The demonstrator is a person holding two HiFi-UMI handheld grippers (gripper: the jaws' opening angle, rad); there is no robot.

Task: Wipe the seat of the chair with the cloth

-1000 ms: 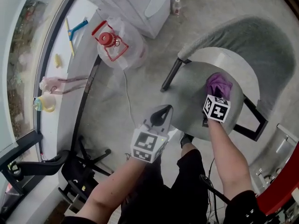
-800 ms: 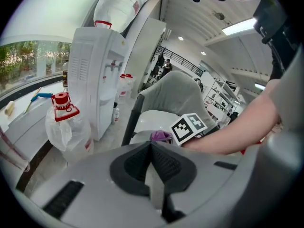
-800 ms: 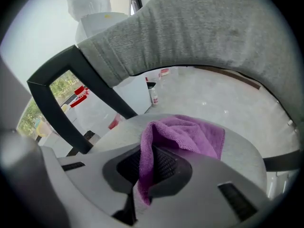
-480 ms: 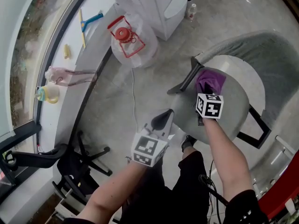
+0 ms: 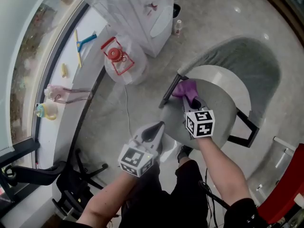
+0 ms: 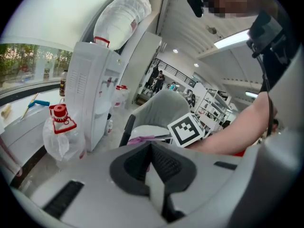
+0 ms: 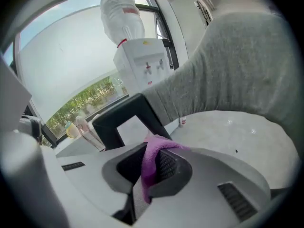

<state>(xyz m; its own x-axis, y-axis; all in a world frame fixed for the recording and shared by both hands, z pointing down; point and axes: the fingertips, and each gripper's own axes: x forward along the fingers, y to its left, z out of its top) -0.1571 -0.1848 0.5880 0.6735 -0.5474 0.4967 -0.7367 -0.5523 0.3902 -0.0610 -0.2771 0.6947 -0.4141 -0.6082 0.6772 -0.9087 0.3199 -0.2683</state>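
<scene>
The right gripper (image 5: pixel 191 99) is clenched on the purple cloth (image 5: pixel 186 87), and from its own view the fabric (image 7: pixel 153 161) is pinched between the two jaws and folds out over the top of them. The cloth sits on the pale round seat (image 5: pixel 227 95) of the chair (image 5: pixel 249 61), at the seat's edge just beside the black frame bar (image 5: pixel 170 93), with the grey backrest (image 7: pixel 237 65) curving round the far side. The left gripper (image 5: pixel 153 131) hangs off to the side over the grey floor (image 5: pixel 118 122), apart from the chair, its jaws pressed together with nothing between them (image 6: pixel 152 151). Beyond the chair stands a white water dispenser (image 5: pixel 142 8), and next to it on the floor a large bottle (image 5: pixel 121 56) with a red cap, wrapped in clear plastic.
</scene>
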